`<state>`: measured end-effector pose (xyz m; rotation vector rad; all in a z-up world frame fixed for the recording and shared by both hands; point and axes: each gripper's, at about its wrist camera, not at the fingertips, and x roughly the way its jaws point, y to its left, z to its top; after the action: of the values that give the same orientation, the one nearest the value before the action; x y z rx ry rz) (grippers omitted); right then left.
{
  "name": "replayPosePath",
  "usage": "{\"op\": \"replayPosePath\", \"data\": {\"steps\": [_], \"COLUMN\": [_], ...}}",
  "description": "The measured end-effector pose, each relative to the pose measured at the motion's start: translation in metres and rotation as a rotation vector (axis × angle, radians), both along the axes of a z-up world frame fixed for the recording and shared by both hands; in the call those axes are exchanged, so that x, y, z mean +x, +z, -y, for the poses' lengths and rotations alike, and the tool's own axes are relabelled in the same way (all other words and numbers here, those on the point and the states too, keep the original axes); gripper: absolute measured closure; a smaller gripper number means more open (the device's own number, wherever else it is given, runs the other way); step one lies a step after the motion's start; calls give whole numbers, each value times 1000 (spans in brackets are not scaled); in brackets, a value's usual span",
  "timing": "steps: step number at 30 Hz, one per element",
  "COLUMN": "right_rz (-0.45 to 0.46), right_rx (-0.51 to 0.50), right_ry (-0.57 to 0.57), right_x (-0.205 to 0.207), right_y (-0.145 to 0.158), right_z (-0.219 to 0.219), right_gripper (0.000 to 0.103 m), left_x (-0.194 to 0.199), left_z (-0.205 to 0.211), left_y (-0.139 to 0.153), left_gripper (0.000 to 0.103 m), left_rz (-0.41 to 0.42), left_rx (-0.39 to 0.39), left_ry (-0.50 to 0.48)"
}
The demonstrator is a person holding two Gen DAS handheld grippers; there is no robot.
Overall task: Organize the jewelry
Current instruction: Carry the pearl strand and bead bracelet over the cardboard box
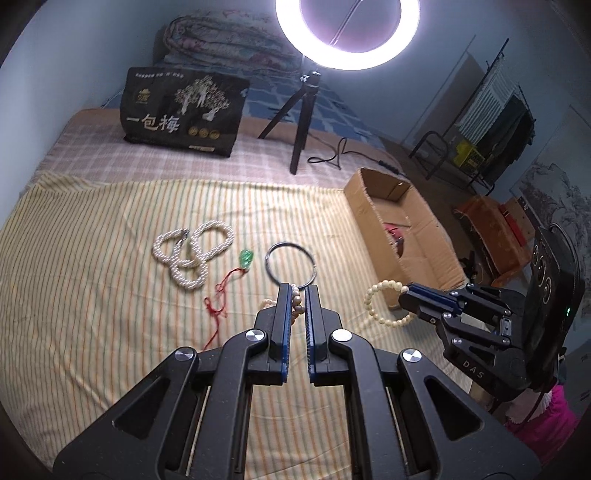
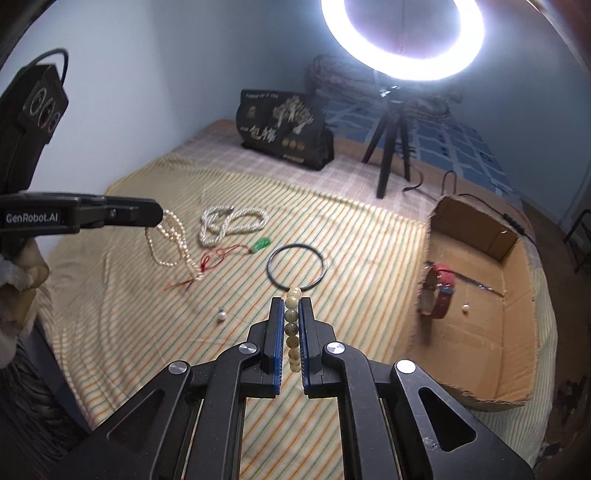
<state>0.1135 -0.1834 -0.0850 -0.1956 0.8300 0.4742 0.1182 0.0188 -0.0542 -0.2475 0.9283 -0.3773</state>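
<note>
Striped yellow cloth (image 1: pixel 92 314) covers the bed where I work, and a bright ring light (image 1: pixel 347 35) on a small black tripod (image 1: pixel 295 122) shines down on it. A black bag (image 1: pixel 184 110) stands at the back.

My left gripper (image 1: pixel 297 295) is pinching a pale bead string (image 2: pixel 168 240) between its fingers. In the right view the string hangs in loops off the cloth. My right gripper (image 2: pixel 291 310) is squeezing a round bead bracelet (image 2: pixel 293 328), and the beads sit in a row between its fingers. In the left view this bracelet hangs in the air as a ring.

On the cloth lie a white pearl necklace (image 1: pixel 192 254), a green pendant on a red cord (image 1: pixel 245 258), a thin dark bangle (image 1: pixel 290 267) and one small loose pearl (image 2: pixel 221 315).

At the right side sits an open cardboard box (image 2: pixel 476 354). A red bracelet (image 2: pixel 437 295) is inside it, and a little pearl (image 2: pixel 466 307) too.
</note>
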Motion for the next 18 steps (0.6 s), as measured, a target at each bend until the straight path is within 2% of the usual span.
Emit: {"op": "replayPosePath", "data": {"steps": [18], "right_rz": [90], "right_rx": [69], "right_ry": [-220], "right_x": [17], "right_y": [39], "right_z": [95], "right_gripper": [97], "left_x": [14], "left_z": [65], "left_y": [22], "left_gripper": [98], "left_rz": [46], "left_rx": [-26], "left_ry": [-73]}}
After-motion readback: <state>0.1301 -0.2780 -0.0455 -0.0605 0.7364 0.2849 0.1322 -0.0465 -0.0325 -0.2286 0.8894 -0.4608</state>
